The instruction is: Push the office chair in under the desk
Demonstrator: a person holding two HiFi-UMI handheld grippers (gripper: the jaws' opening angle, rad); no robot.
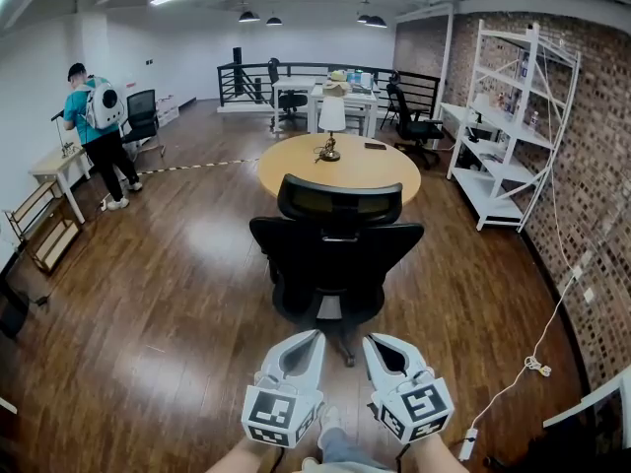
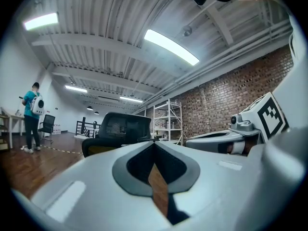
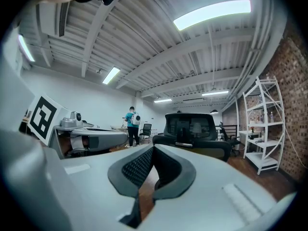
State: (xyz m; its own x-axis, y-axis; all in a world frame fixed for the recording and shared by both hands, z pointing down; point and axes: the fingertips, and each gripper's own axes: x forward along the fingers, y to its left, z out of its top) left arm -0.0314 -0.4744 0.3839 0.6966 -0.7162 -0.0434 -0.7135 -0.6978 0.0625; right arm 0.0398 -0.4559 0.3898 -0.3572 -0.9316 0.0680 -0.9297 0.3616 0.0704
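A black office chair [image 1: 335, 254] stands on the wood floor with its back toward me, just short of a round wooden desk [image 1: 375, 168]. Both grippers hover side by side behind the chair, a short gap away from it and touching nothing. My left gripper [image 1: 317, 334] is shut and empty, pointing level at the chair [image 2: 118, 127]. My right gripper [image 1: 367, 339] is likewise shut and empty, with the chair [image 3: 192, 129] straight ahead. Each gripper shows in the other's view: the right gripper [image 2: 226, 141] and the left gripper [image 3: 94, 138].
A table lamp [image 1: 331, 121] stands on the round desk. A person [image 1: 99, 131] stands at the far left by a small table [image 1: 54, 166]. White shelving [image 1: 508, 126] lines the brick wall at the right. A white cable [image 1: 537, 348] trails on the floor at the right.
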